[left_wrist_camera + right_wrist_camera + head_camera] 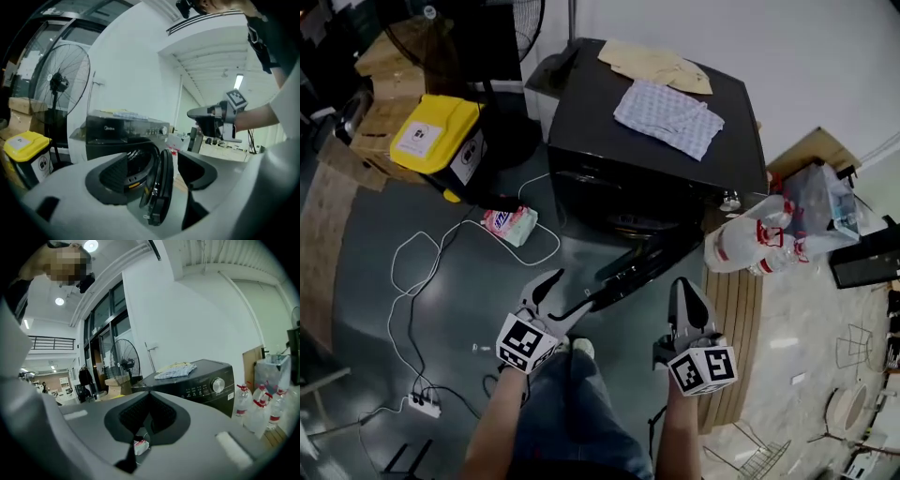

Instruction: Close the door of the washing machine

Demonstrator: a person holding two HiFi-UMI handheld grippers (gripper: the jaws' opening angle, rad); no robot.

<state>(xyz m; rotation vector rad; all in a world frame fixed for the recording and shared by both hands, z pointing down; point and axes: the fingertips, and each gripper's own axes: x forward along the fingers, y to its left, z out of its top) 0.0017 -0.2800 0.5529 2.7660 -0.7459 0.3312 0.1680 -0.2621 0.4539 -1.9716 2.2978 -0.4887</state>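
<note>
The black front-loading washing machine stands ahead of me, with its round door swung wide open toward me. In the left gripper view the door's edge stands upright between my jaws, in front of the dark drum opening. My left gripper is open beside the door's free end; whether it touches I cannot tell. My right gripper is shut and empty, to the right of the door. In the right gripper view the machine's control panel shows beyond the closed pads.
A checked cloth and a beige garment lie on the machine. A yellow bin and a fan stand left. Large water bottles and a plastic bag sit right. White cables, a power strip and a pink packet lie on the floor.
</note>
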